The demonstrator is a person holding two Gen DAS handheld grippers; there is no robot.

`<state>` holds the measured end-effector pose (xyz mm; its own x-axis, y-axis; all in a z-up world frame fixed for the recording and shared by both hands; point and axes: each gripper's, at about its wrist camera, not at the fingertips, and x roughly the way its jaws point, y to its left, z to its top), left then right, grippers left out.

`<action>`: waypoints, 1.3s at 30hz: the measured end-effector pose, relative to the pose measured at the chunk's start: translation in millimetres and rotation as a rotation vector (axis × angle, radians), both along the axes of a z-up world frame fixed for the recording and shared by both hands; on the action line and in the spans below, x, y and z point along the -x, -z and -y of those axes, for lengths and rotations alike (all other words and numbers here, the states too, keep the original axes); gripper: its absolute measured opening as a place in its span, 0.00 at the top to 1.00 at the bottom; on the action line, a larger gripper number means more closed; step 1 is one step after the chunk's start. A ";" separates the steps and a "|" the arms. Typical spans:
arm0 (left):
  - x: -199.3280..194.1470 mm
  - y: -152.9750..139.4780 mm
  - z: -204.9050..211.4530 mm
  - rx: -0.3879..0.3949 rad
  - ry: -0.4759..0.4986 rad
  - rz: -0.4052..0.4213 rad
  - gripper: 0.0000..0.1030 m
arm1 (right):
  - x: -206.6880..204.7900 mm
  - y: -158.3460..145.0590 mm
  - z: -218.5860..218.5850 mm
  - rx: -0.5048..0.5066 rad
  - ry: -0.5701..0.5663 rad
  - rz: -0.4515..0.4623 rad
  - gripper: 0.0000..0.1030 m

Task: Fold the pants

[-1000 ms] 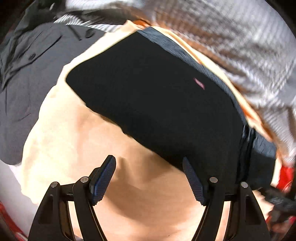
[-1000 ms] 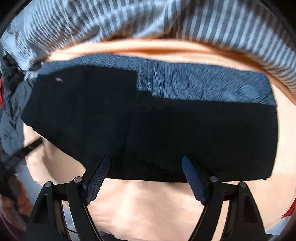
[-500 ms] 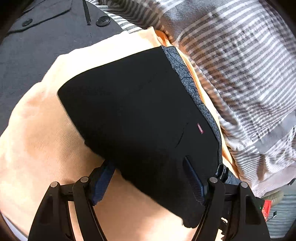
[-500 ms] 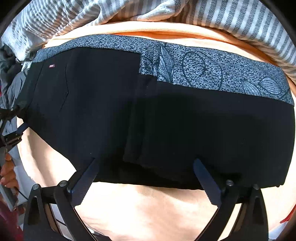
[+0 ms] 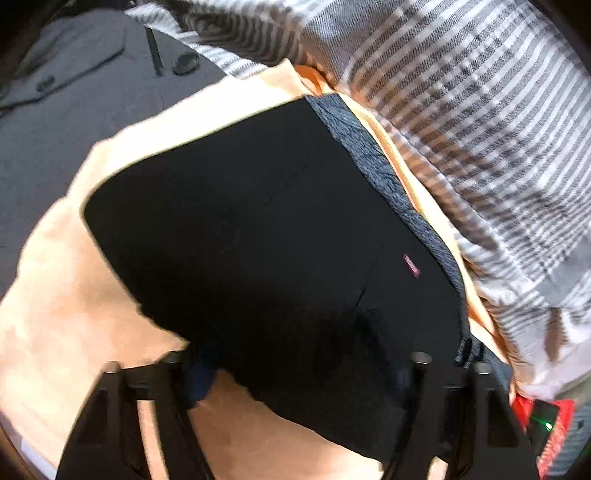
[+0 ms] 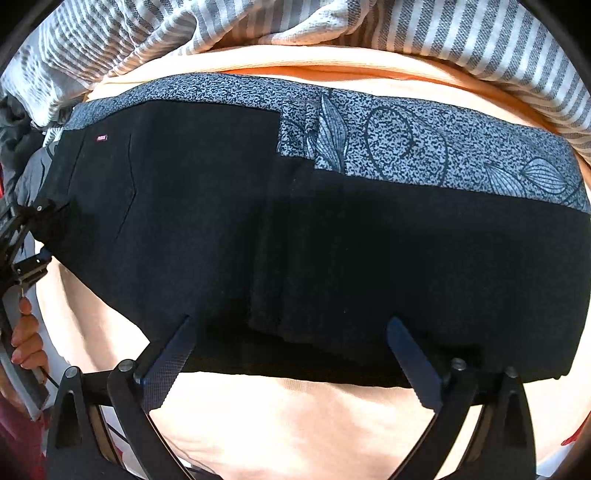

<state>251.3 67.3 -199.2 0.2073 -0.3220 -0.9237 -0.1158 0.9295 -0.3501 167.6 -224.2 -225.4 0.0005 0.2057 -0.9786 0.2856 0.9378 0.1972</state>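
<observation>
Two claws over black pants — right claw spread wide, left claw closing on their edge

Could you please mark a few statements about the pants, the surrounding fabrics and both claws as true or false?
1. The black pants lie on a peach cloth. True.
2. The right claw is clamped shut. False: its jaws stand wide open.
3. A striped fabric lies beyond the pants. True.
4. The pants' patterned band is red. False: it is blue-grey.
5. The left claw is at the pants' edge. True.
</observation>
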 end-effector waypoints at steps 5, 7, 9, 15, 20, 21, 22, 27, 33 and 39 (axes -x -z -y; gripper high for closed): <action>2.5 -17.5 1.3 -0.033 0.033 0.041 0.73 | 0.5 -12.9 -0.3 -0.019 0.008 0.009 0.10; 5.7 -32.4 17.8 -0.105 0.106 0.100 0.75 | -3.8 -24.3 2.5 -0.049 0.026 0.022 0.18; 10.4 -48.2 35.2 -0.174 0.171 0.161 0.75 | -11.2 -34.5 4.3 -0.081 0.039 0.036 0.18; 22.4 -63.5 67.0 -0.318 0.320 0.273 0.75 | -73.1 -78.0 -12.0 -0.201 -0.009 0.086 0.17; 23.7 -65.6 77.7 -0.370 0.373 0.305 0.75 | -144.2 -103.2 -53.9 -0.310 -0.105 0.083 0.10; 23.7 -65.7 78.9 -0.377 0.380 0.308 0.75 | -159.1 -107.8 -66.4 -0.329 -0.129 0.077 0.08; 25.4 -66.5 77.7 -0.379 0.383 0.310 0.75 | -168.6 -114.4 -78.8 -0.339 -0.148 0.072 0.07; 26.1 -66.3 82.1 -0.412 0.412 0.319 0.75 | -222.3 -125.0 -142.4 -0.347 -0.319 0.023 0.04; 30.0 -65.6 86.8 -0.442 0.446 0.343 0.75 | -239.3 -104.3 -217.9 -0.288 -0.552 -0.095 0.04; 32.4 -65.1 89.3 -0.453 0.465 0.357 0.75 | -235.2 -64.7 -244.0 -0.300 -0.634 -0.245 0.41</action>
